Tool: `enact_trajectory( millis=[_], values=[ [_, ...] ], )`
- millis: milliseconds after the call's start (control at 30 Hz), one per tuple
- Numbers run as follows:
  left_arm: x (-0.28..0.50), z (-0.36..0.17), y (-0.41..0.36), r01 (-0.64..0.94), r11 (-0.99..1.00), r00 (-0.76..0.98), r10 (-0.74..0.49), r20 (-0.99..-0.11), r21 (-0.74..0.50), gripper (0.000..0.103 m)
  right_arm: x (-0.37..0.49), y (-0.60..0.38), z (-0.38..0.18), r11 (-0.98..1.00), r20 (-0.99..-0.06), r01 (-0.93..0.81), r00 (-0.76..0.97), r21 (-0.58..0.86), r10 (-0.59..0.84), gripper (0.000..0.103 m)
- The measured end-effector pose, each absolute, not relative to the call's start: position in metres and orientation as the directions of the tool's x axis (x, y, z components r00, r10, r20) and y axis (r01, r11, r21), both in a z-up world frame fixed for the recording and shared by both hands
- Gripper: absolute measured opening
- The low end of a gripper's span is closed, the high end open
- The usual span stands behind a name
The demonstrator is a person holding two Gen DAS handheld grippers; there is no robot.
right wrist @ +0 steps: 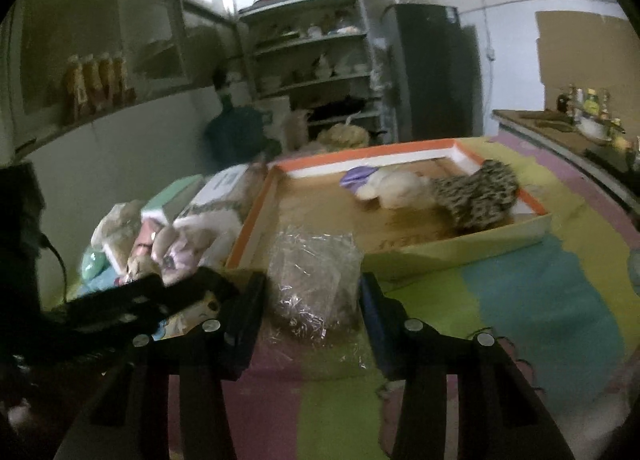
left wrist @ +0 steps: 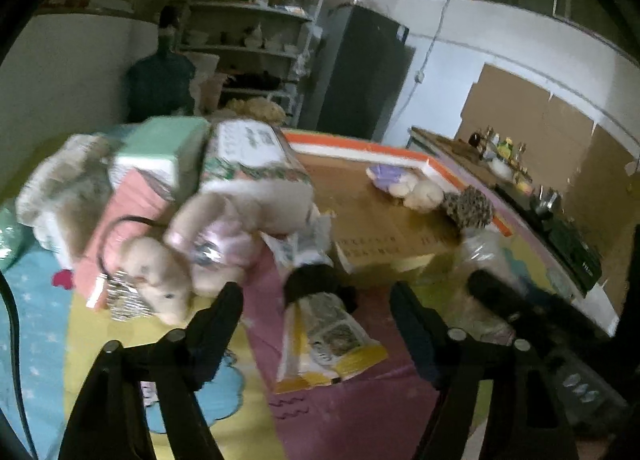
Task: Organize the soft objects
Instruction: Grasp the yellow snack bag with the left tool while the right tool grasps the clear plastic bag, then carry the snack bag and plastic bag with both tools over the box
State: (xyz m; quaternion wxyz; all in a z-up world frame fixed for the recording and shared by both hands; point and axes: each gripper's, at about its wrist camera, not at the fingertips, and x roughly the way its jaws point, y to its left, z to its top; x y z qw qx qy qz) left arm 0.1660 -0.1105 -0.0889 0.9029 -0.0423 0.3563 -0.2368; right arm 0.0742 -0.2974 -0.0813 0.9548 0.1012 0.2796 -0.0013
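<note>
Far left there's a pile of boxes (left wrist: pixel 160 164) with a pink plush toy (left wrist: pixel 224 228) slumped in front of them on the colourful mat (left wrist: pixel 352 392). The left gripper (left wrist: pixel 316 312) hangs over the mat with its tongs wide, nothing in them — a rolled packet (left wrist: pixel 320 300) lies just ahead between the tips. Next over, the right gripper (right wrist: pixel 312 304) is wide too, straddling a crinkly clear bag (right wrist: pixel 316 280) but not clamping it. Far right, a shallow cardboard tray (right wrist: pixel 460 248) holds a white plush (right wrist: pixel 396 188) and a spotted plush (right wrist: pixel 476 196), touching each other.
</note>
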Motion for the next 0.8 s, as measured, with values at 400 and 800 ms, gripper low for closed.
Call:
enact_trajectory(
  millis=[400,800],
  values=[
    [0.171,-0.113,-0.121,0.388,0.882,0.591,-0.46,-0.662,-0.267,0.05,0.067,-0.31,-0.08,0.976,-0.524,0.077,0.851,0.206,0.043,0.048],
    [0.159,-0.101,-0.113,0.396,0.885,0.627,-0.456,-0.631,-0.246,0.042,0.067,-0.305,-0.08,0.977,-0.516,0.074,0.856,0.199,0.041,0.048]
  ],
)
